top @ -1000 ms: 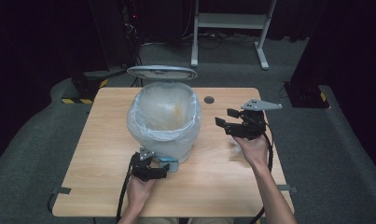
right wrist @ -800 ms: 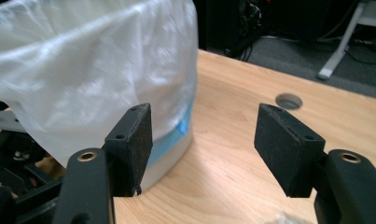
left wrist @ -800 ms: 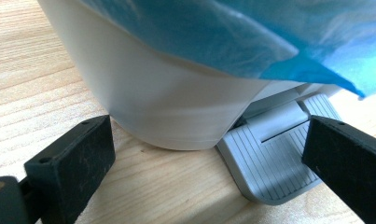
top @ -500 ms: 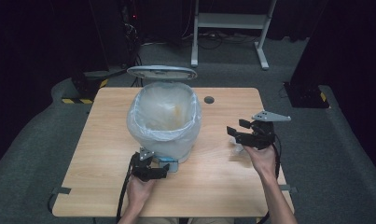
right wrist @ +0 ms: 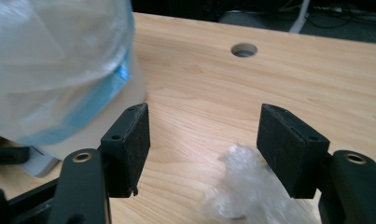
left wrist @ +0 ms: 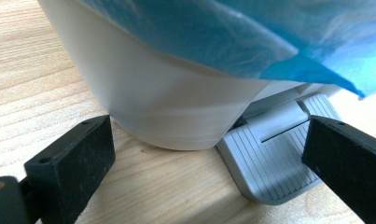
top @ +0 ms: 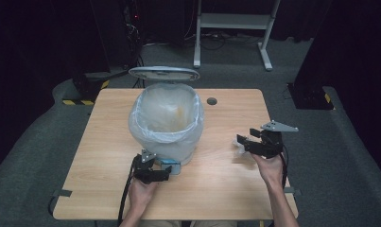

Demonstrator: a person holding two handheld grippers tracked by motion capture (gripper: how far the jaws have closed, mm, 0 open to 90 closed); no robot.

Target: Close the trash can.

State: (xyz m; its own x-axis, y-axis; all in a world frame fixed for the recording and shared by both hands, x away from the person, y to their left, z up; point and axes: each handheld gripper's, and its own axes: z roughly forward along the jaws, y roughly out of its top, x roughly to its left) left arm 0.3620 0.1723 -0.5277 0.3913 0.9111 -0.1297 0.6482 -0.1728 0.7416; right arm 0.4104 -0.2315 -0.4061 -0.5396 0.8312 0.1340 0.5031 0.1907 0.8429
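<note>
Lower and nearer now, our right gripper [top: 242,143] holds its jaws spread around the crumpled plastic wad [right wrist: 244,186] on the table [top: 226,184]; our left gripper [top: 165,172] waits open at the bin's pedal [left wrist: 269,163].

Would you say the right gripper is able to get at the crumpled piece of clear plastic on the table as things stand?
Probably yes. The right gripper has its jaws open, and the crumpled plastic lies on the bare table just ahead, between them, with nothing in the way. The bin stands well off to the side.
</note>
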